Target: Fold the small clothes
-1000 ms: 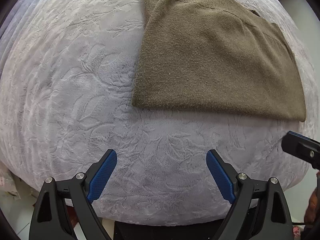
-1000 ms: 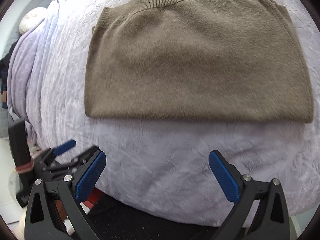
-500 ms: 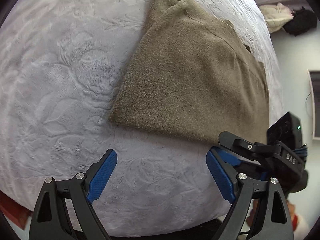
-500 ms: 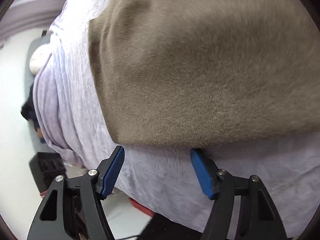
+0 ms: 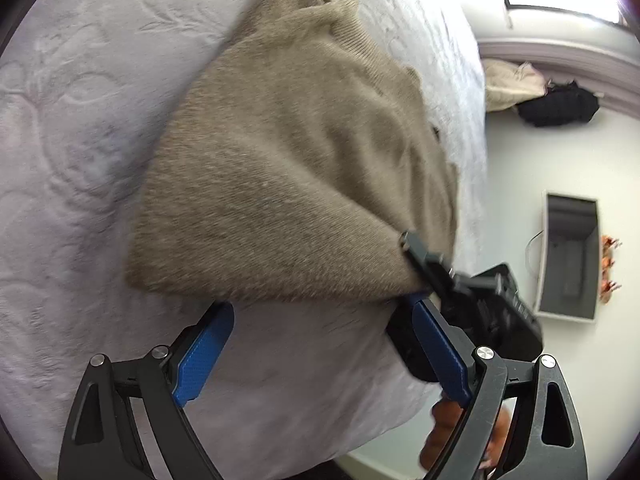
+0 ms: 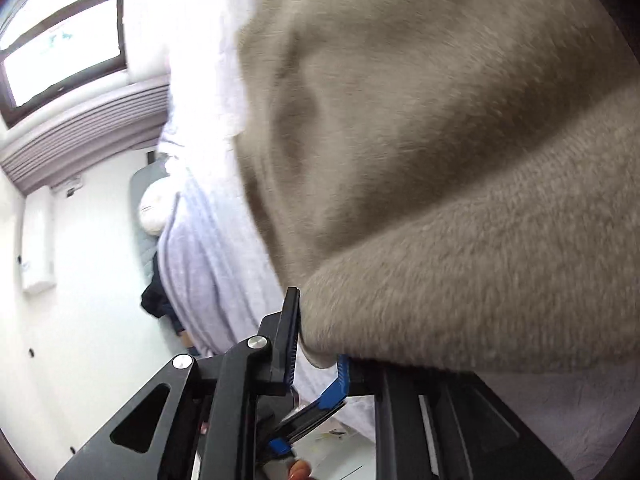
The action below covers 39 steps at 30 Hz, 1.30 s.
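An olive-brown knitted sweater lies folded on the white embossed bedspread. My left gripper is open, its blue pads at the sweater's near hem with only bedspread between them. In the right wrist view the sweater fills most of the frame. My right gripper is closing its jaws on the near right corner of the hem, and the fabric bulges out between the fingers. The left wrist view shows that right gripper clamped on the corner, which is lifted a little.
The bed's near edge runs just under both grippers. Beyond its right side, on a pale floor, stand a grey open box and piles of dark and pale cloth. A window and a pillow show at the left.
My right gripper sank to the sweater's near right corner, rolled, and closed from wide open onto the hem. My left gripper rolled and came closer to the hem, still open.
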Each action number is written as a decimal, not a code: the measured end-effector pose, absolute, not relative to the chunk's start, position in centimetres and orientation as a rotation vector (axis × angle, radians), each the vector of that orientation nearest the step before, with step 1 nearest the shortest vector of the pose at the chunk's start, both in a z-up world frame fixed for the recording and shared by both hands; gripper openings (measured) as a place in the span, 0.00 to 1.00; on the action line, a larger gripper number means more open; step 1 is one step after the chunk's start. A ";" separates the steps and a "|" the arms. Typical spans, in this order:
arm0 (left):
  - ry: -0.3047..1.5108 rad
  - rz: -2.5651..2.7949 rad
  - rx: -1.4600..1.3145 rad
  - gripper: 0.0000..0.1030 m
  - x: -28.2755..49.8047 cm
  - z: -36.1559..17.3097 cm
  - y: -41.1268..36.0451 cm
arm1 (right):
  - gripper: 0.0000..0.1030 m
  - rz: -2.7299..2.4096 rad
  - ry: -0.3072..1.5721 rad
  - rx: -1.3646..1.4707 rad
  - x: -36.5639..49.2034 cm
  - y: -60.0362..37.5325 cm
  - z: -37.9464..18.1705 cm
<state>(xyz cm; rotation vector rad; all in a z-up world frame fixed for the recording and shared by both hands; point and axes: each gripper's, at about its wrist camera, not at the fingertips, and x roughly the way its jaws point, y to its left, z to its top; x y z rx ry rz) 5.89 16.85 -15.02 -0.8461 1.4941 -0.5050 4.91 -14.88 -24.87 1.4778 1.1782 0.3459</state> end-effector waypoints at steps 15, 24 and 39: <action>1.441 -0.205 -0.617 0.59 11.7 -16.3 13.8 | 0.17 0.404 1.430 1.102 5.1 -13.6 -22.7; 1.237 -0.176 0.095 0.18 10.9 -12.5 6.7 | 0.53 0.386 1.448 0.706 8.9 -17.0 -14.1; 0.967 -0.293 0.554 0.18 6.6 -12.3 0.7 | 0.77 0.637 1.730 0.025 26.0 1.4 -11.7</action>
